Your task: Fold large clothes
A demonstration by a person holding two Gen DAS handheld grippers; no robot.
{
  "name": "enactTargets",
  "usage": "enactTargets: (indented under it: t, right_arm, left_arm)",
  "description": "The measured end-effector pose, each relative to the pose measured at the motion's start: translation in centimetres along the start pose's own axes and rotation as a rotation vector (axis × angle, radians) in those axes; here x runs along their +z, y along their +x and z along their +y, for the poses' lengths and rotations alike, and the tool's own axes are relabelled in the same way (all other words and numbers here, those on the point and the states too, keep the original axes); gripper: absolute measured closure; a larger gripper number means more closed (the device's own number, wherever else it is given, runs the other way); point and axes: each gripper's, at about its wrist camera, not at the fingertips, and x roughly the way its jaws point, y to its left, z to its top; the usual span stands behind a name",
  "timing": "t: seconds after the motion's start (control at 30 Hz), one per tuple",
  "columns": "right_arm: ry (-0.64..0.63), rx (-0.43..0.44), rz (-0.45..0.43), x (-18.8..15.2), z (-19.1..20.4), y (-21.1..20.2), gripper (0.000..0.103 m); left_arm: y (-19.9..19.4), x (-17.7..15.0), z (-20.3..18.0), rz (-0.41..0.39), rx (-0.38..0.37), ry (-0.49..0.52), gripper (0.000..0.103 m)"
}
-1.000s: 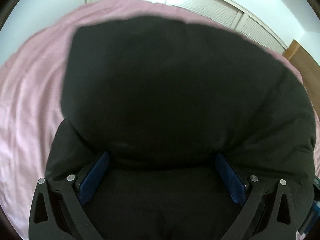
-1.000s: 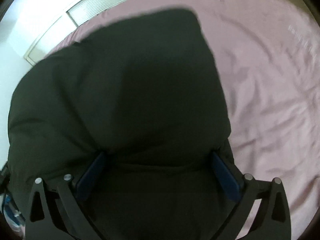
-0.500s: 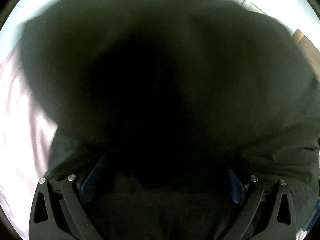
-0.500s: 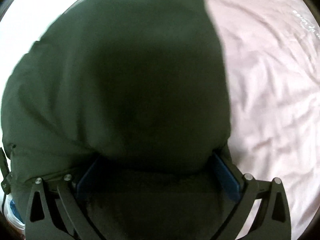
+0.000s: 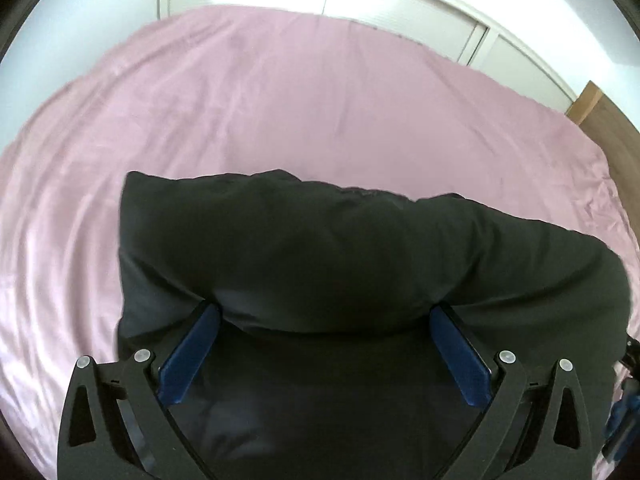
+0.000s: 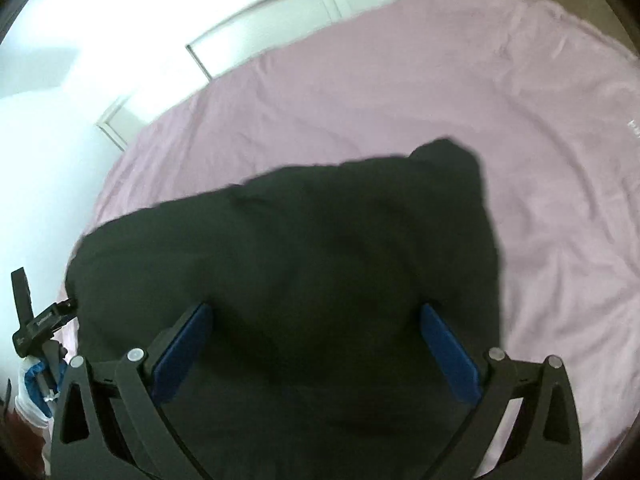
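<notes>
While the black garment (image 5: 360, 256) lies bunched on the pink bed sheet (image 5: 280, 112), its near part fills the space between the blue pads (image 5: 188, 356) of the left claw (image 5: 324, 312); the jaws stand wide apart, and whether they pinch any cloth cannot be told. In the right wrist view the same garment (image 6: 304, 248) bulges between and beyond the spread pads (image 6: 448, 356) of the right claw (image 6: 316, 312), grip likewise unclear. White closet doors (image 5: 400, 4) stand behind the bed.

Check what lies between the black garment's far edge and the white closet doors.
Only bare pink bedsheet between black garment and closet doors, in both wrist views.
</notes>
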Motion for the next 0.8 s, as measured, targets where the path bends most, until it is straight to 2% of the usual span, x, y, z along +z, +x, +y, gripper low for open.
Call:
enactTargets:
  t: [0.17,0.4,0.67,0.8]
  right_arm:
    - [0.096,-0.010,0.050,2.8,-2.6,5.9,0.000]
    - [0.128,-0.042,0.100,4.8,-4.8,10.8,0.000]
    - [0.148,-0.029,0.094,5.0,-5.3,13.0,0.000]
    - [0.153,-0.040,0.088,4.8,-5.4,13.6,0.000]
  left_arm:
    - [3.9,2.0,0.4,0.052,-0.024,-0.051,0.001]
    - [7.8,3.3,-0.6,0.079,0.047,-0.027,0.001]
    - [9.7,2.8,-0.9,0.076,0.024,-0.069,0.001]
    - [9.6,2.7,-1.4,0.105,0.031,-0.062,0.001]
